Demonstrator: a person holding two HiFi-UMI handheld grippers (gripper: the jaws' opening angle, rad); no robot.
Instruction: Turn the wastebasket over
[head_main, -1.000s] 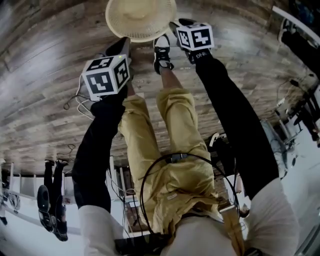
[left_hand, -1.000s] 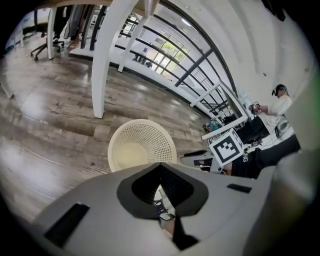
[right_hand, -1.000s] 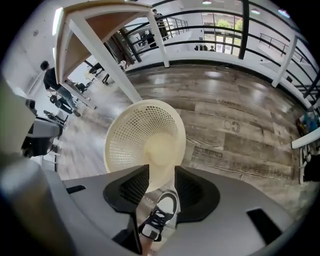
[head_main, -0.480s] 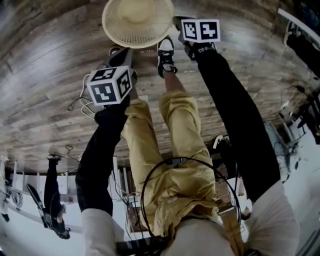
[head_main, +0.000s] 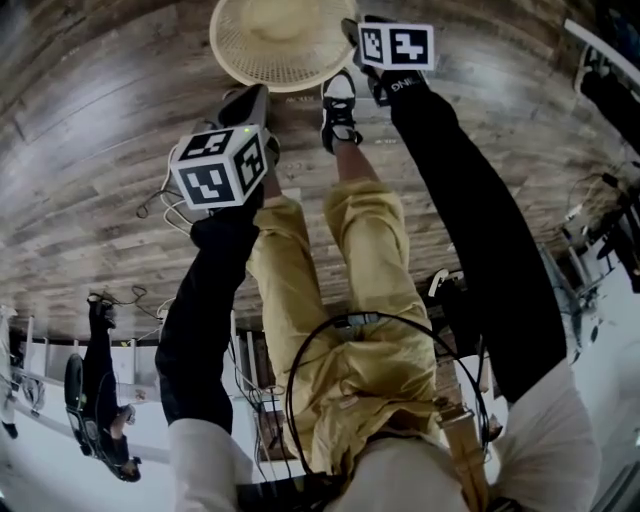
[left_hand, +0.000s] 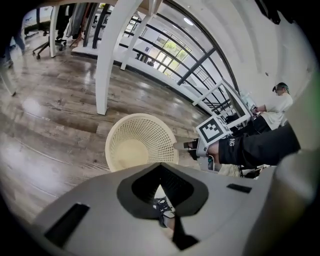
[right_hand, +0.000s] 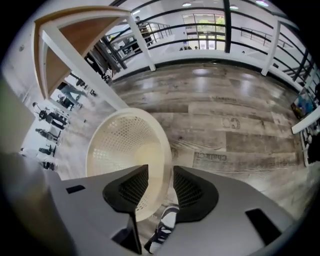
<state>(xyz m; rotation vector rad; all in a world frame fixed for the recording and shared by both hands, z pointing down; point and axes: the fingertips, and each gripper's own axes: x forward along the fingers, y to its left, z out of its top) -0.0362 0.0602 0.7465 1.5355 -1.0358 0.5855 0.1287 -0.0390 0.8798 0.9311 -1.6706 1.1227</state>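
Note:
A cream mesh wastebasket (head_main: 280, 40) stands upright on the wood floor, mouth up, seen too in the left gripper view (left_hand: 140, 145). My right gripper (head_main: 349, 34) is at its right rim, pointing steeply down. In the right gripper view the jaws are opening, and my right gripper (right_hand: 161, 187) straddles the wastebasket (right_hand: 125, 150) wall without pressing on it. My left gripper (head_main: 250, 102) hangs short of the near rim, apart from the basket. In its own view my left gripper (left_hand: 161, 172) has its pads meeting, with nothing between them.
The person's shoe (head_main: 340, 105) stands just below the basket, between the two grippers. Wire hangers (head_main: 160, 205) lie on the floor at the left. A white post (left_hand: 110, 60) rises beyond the basket. A seated person (left_hand: 277, 102) is at the far right.
My right gripper has moved up the picture to the basket's right rim. The left gripper and the basket have hardly moved.

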